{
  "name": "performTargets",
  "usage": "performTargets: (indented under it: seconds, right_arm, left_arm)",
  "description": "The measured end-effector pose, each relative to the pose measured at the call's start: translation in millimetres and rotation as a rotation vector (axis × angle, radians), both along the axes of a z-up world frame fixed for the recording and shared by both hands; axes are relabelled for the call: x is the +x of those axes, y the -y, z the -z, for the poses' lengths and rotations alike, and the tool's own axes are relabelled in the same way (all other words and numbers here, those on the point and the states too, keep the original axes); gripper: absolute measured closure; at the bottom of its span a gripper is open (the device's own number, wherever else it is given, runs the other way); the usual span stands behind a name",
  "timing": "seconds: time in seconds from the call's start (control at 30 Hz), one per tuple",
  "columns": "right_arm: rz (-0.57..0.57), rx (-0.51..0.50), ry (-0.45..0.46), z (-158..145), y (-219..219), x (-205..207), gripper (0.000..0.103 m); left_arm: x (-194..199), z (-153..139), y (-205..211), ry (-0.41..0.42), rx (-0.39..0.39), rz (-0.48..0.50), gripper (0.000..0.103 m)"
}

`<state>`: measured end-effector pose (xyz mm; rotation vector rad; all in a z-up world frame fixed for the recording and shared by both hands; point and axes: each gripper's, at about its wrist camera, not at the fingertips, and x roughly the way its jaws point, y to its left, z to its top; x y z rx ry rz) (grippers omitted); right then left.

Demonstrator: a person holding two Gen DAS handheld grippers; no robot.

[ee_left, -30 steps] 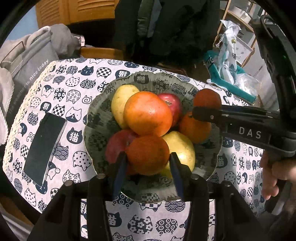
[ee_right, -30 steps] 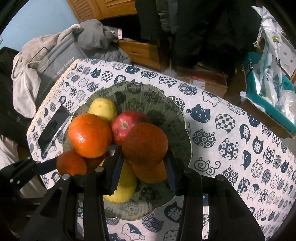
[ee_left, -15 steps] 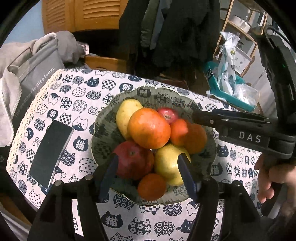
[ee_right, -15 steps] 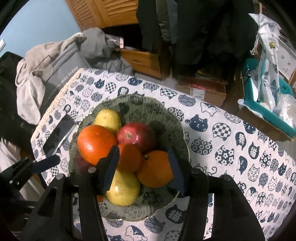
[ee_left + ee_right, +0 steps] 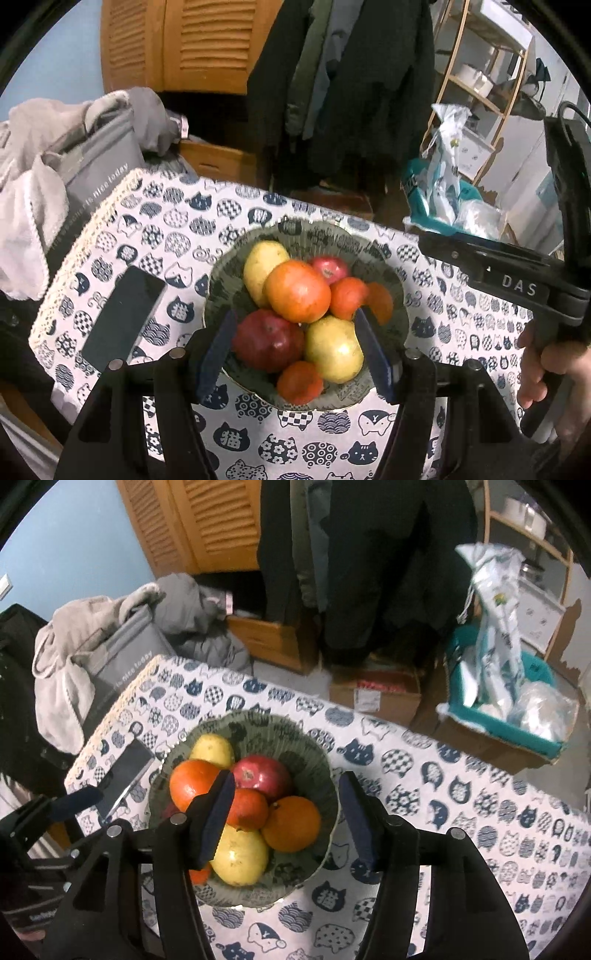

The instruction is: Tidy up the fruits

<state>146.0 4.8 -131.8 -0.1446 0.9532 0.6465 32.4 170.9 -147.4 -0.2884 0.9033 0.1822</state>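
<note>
A green patterned bowl (image 5: 229, 258) (image 5: 317, 753) on the cat-print tablecloth holds several fruits. A big orange (image 5: 297, 291) sits on top, with two yellow pears (image 5: 334, 349), two red apples (image 5: 267, 339) and small oranges (image 5: 299, 382) around it. My left gripper (image 5: 295, 325) hovers open above the bowl's near side with nothing between its pads. My right gripper (image 5: 287, 781) hangs above the bowl's right half, jaws opening and empty, over an orange (image 5: 291, 823) and a red apple (image 5: 262, 775). Each gripper shows in the other's view: right gripper (image 5: 443, 247), left gripper (image 5: 74, 801).
A dark phone (image 5: 122, 317) lies on the cloth left of the bowl. A grey bag with a towel (image 5: 92, 173) stands past the table's left edge. Beyond the far edge are a cardboard box (image 5: 373, 698) and a teal basket (image 5: 509, 701). A hand (image 5: 546, 373) grips the right tool.
Both grippers were shut on an orange each; both have let go, and the oranges now lie in the bowl. Both grippers have opened and risen away from the fruit.
</note>
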Motion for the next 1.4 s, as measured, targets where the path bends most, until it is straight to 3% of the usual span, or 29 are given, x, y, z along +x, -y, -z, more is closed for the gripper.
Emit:
performTargets:
  seconds: [0.1,0.37,0.67,0.77,0.93,1.4]
  right_arm:
    - [0.009,0.005,0.043,-16.6,5.5,-7.9,0.039]
    - [0.008,0.015,0.161,-58.0,21.2,-38.1,0.026]
    - [0.03,0.042,0.255,-95.8,48.1,-67.6,0.024]
    - [0.036,0.054,0.273,-104.5,57.2,-74.0,0.024]
    - [0.065,0.06,0.319,-116.7,73.2,-84.6,0.024]
    - [0.125,0.034,0.427,-131.4,104.4,-105.3,0.023]
  left_arm:
    - [-5.9,-15.5,-0.3,0.038,0.016,-0.007,0.028]
    - [-19.5,-46.8,-1.1,0.1,0.048,-0.01,0.024]
    - [-36.5,-82.7,0.4,0.188,0.094,-0.038,0.015]
    - [-41.5,-94.8,2.1,0.215,0.108,-0.043,0.013]
    - [-51.2,-116.1,9.7,0.274,0.172,-0.058,0.001]
    - [-63.8,-149.2,31.5,0.351,0.297,-0.039,0.001]
